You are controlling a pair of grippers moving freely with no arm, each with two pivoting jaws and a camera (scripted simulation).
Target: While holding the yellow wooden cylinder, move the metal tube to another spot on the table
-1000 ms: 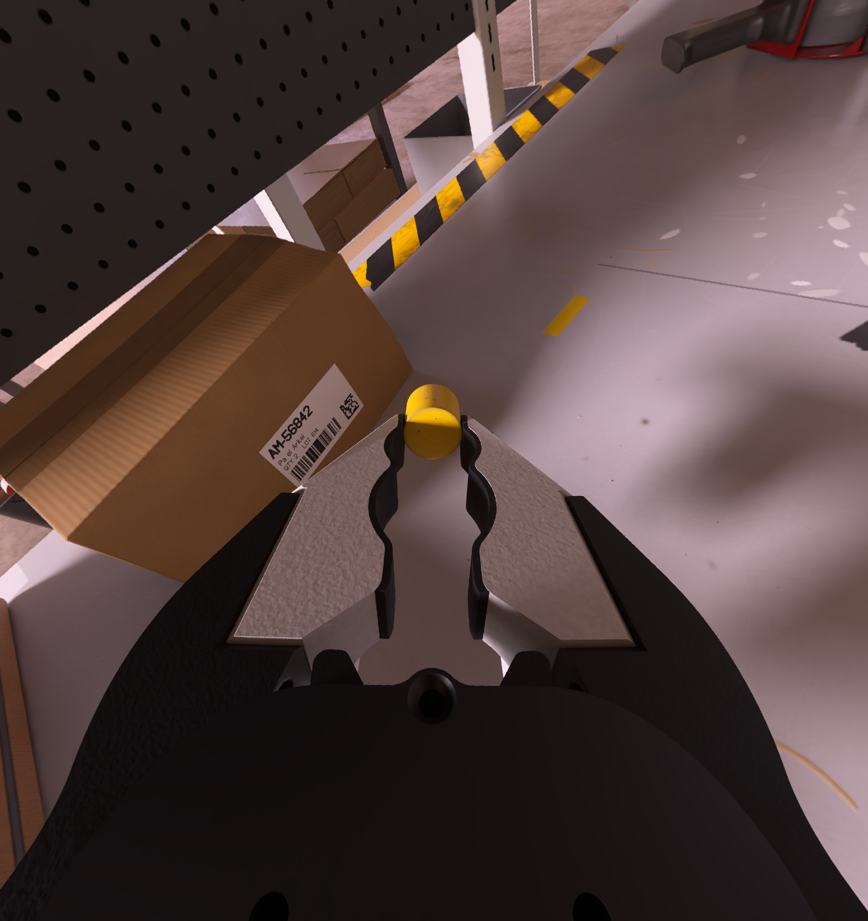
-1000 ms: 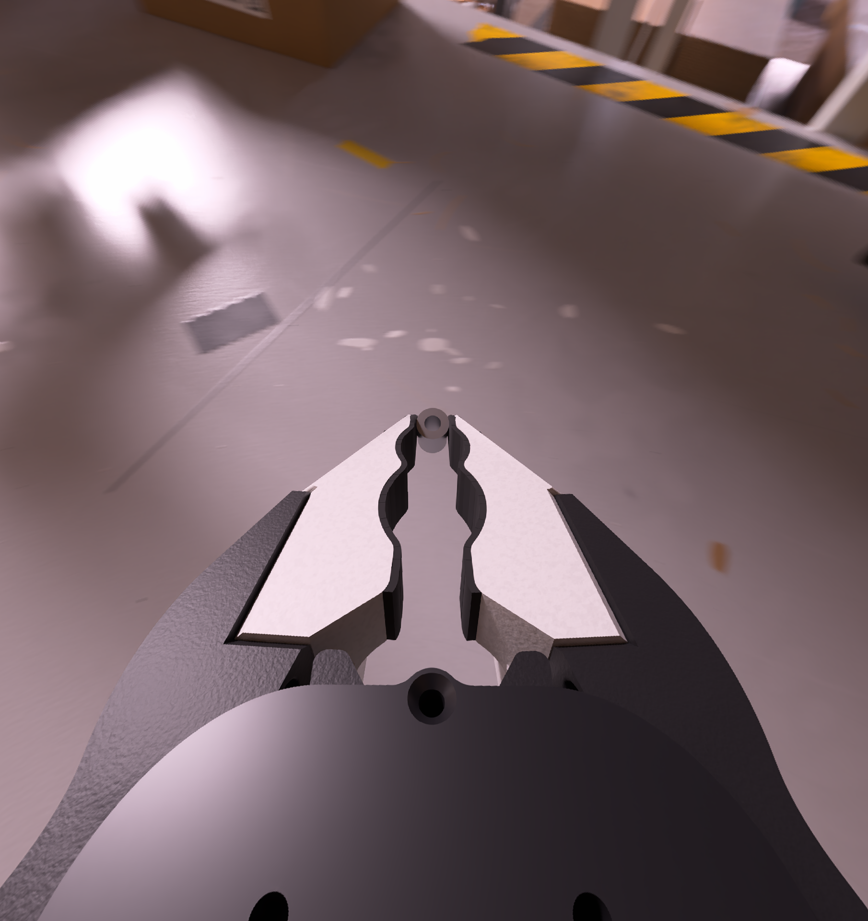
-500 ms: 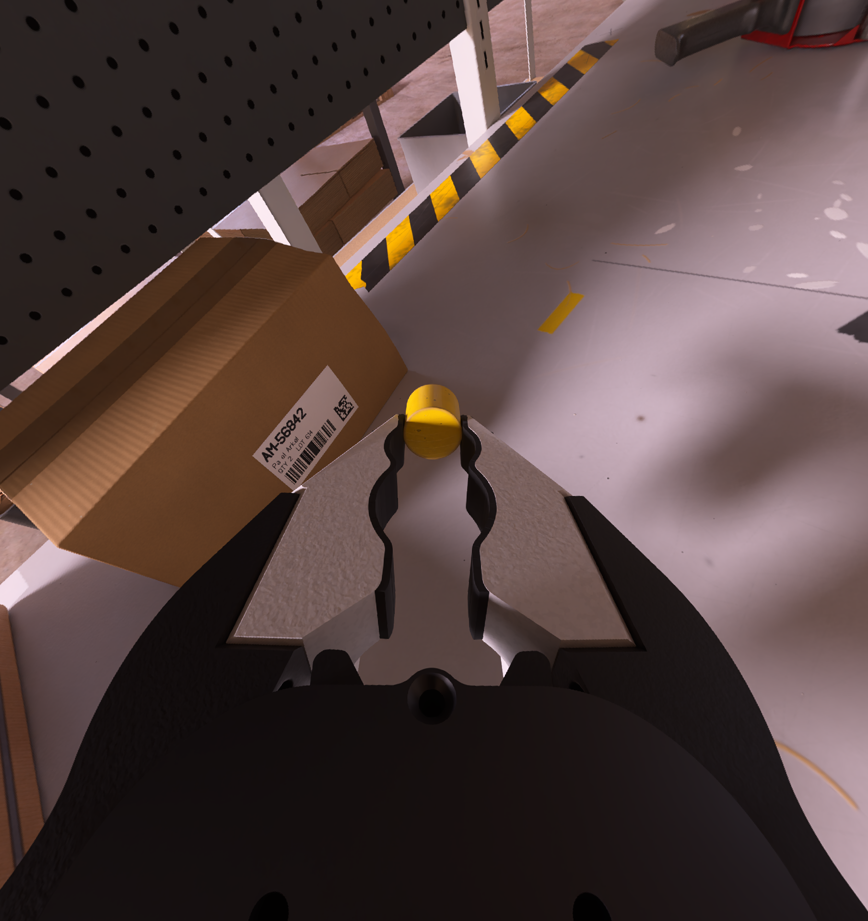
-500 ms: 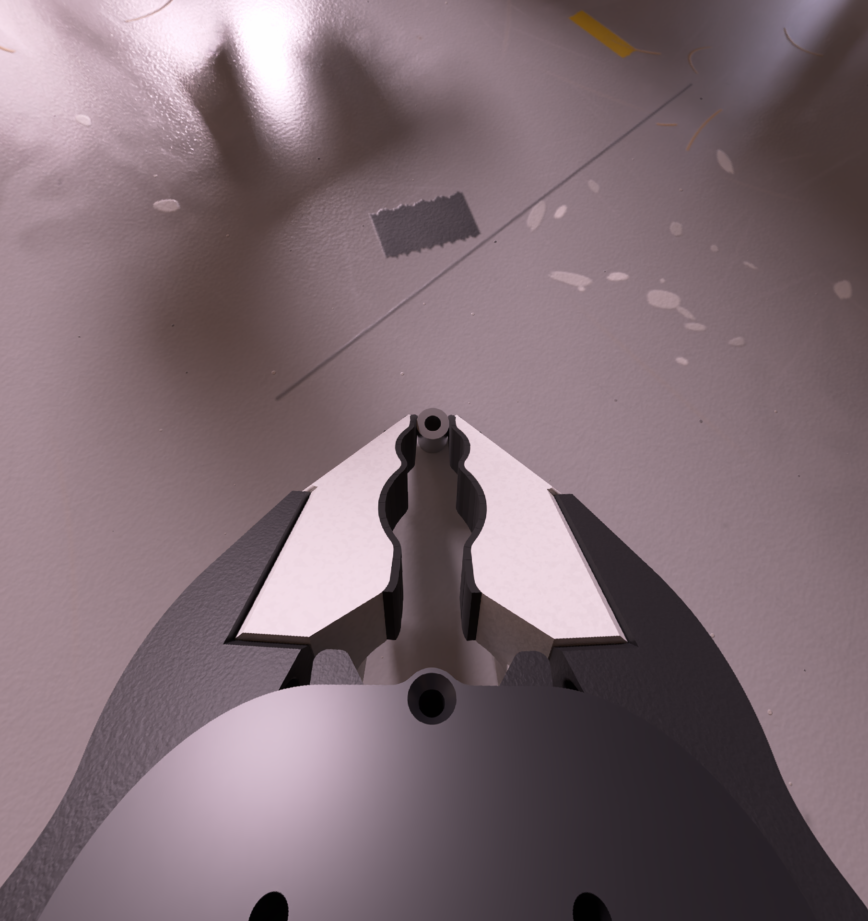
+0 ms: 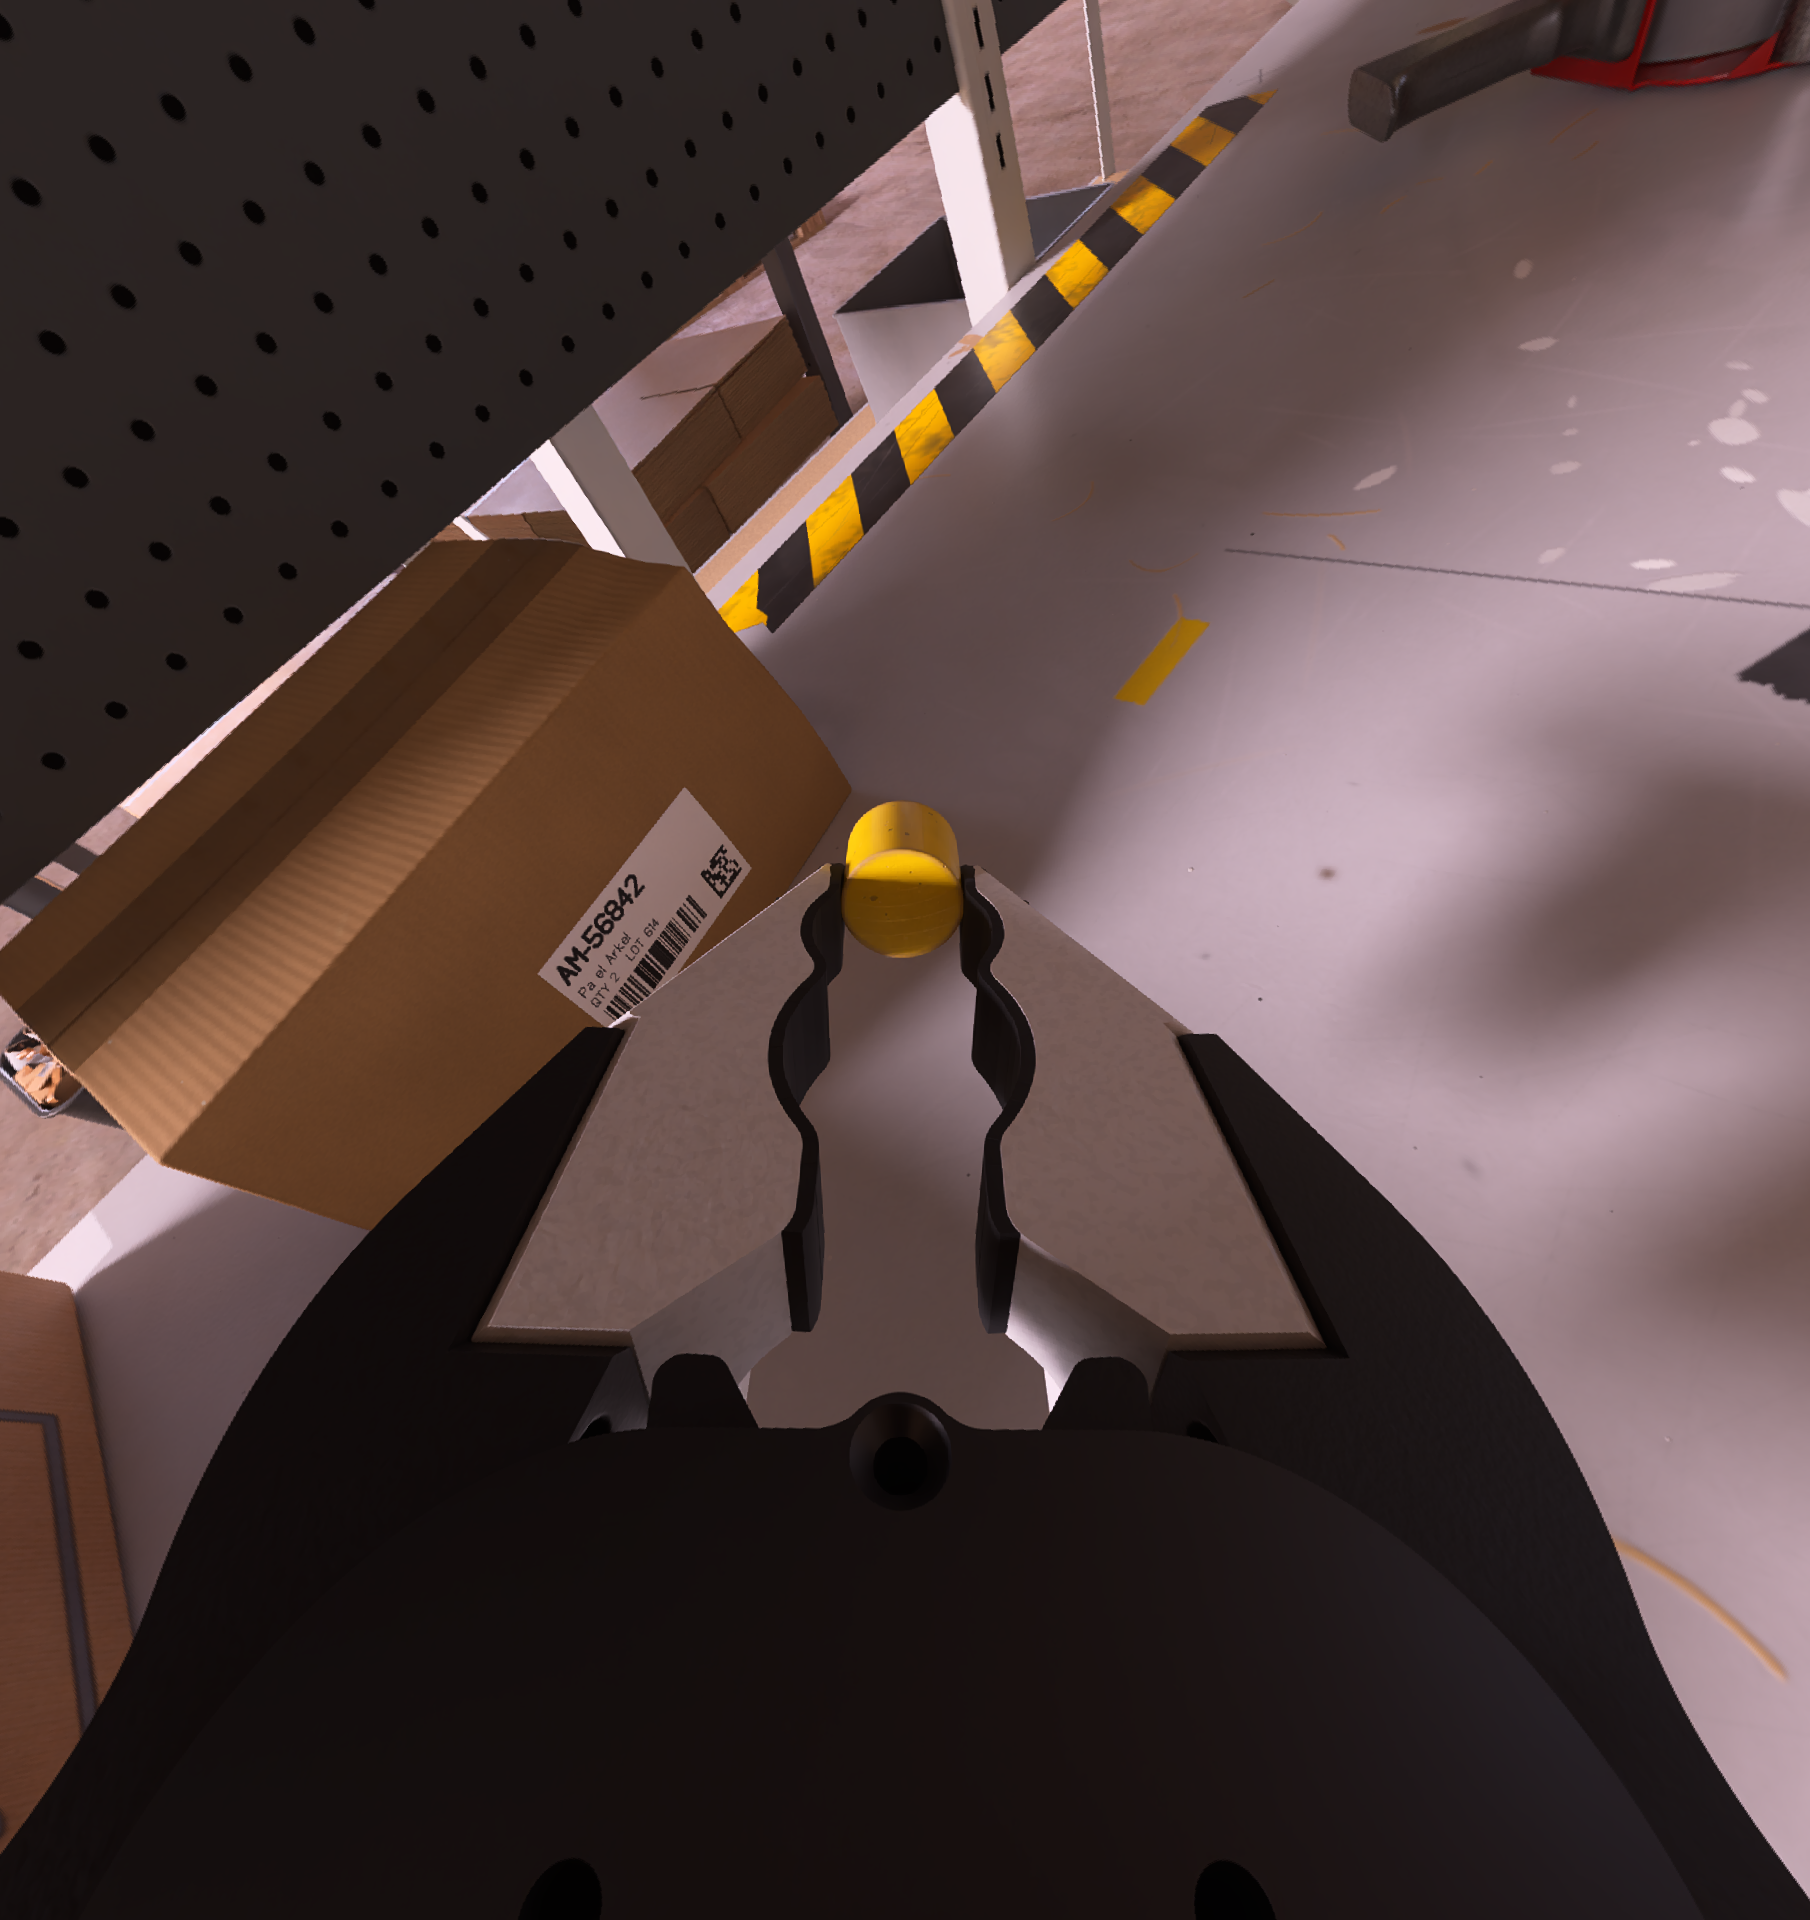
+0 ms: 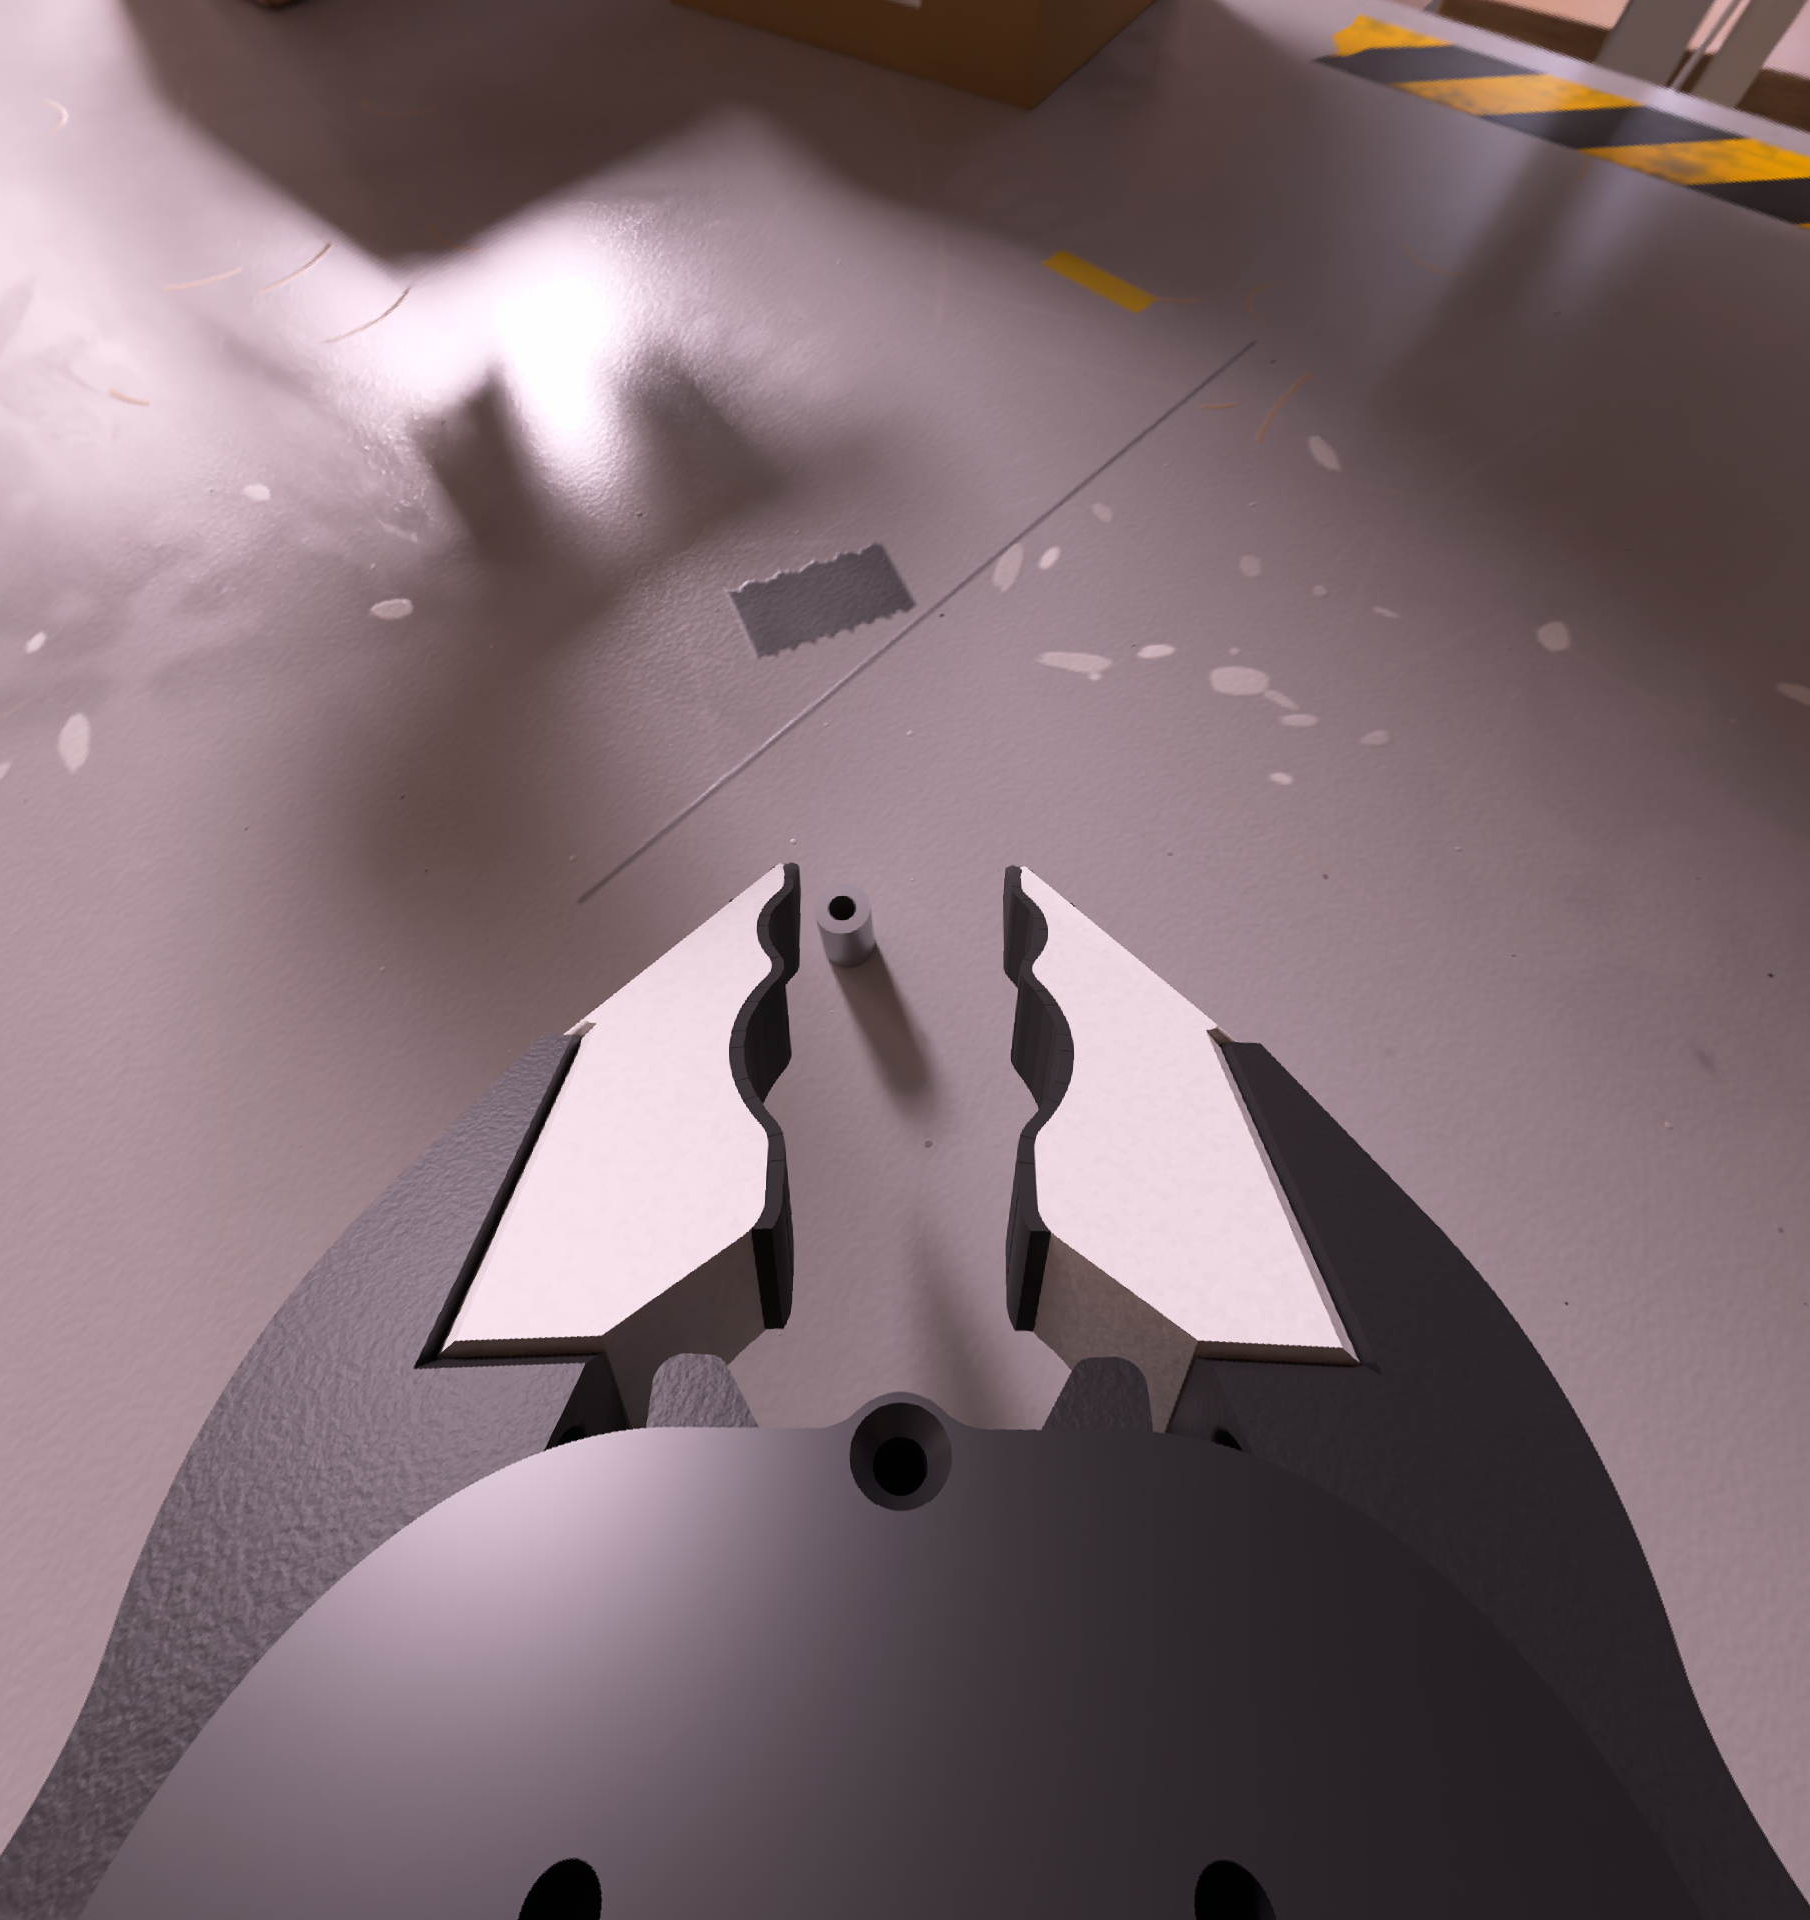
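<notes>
My left gripper (image 5: 901, 888) is shut on the yellow wooden cylinder (image 5: 901, 883), held at the fingertips above the grey table (image 5: 1400, 935). My right gripper (image 6: 901, 894) is open. The small grey metal tube (image 6: 847, 930) stands upright on the table (image 6: 1296, 935) between its fingertips, close to the left finger and apart from the right one. The tube casts a short shadow toward the gripper.
A cardboard box (image 5: 392, 873) with a white label lies left of the left gripper under a black pegboard (image 5: 309, 260). A yellow-black striped edge (image 5: 984, 353) (image 6: 1607, 135) borders the table. A grey bar (image 5: 1452, 73) and red object lie far right. A grey tape patch (image 6: 823, 600) lies ahead.
My right gripper has opened and let go of the metal tube, which now stands on the table. Its view has tilted back up. The left gripper keeps its hold, nearly still.
</notes>
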